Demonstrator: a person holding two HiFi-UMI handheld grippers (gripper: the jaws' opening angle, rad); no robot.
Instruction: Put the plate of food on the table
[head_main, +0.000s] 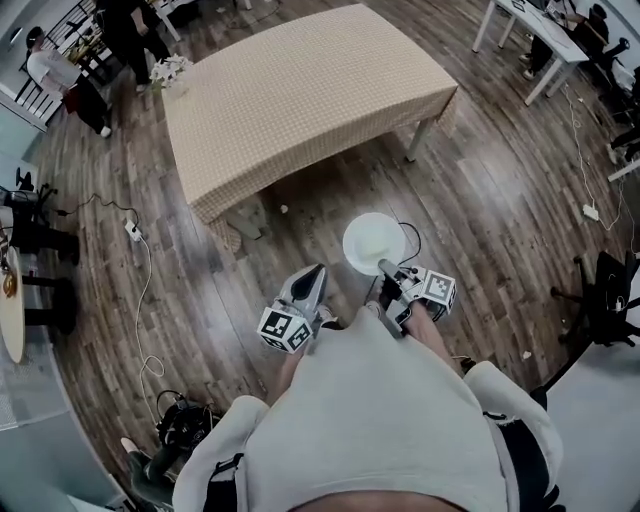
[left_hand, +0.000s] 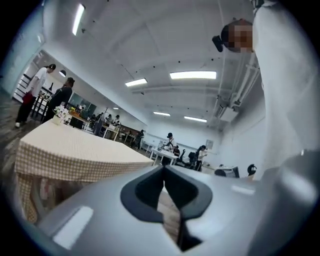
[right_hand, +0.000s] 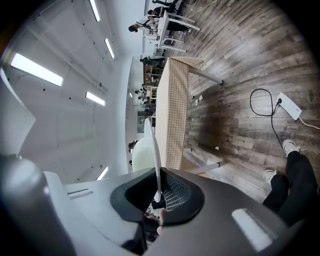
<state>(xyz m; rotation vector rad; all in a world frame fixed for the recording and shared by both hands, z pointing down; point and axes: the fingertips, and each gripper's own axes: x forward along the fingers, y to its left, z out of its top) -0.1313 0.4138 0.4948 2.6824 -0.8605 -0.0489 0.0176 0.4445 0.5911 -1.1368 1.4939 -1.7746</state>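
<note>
The right gripper has its fingers pinching the rim of a white plate. In the head view the plate is held out in front of the person's body, over the wooden floor, near the surface but well short of its near edge. The plate looks plain white from above, and I cannot tell whether anything lies on it.

In the right gripper view the picture is rolled to one side. The plate shows almost edge-on, and its thin rim runs down into the right gripper, where the fingers close on it. Beyond it is the surface, draped in a checked cloth.

The left gripper is beside the right one, just to its left, and touches nothing. In the left gripper view the left gripper has its fingers pressed together at the tips with nothing between them. It points level towards the cloth-covered surface.

A bunch of flowers stands on the far left corner of the surface. A power strip with its cable lies on the floor to the left. Several people stand beyond the flowers.
</note>
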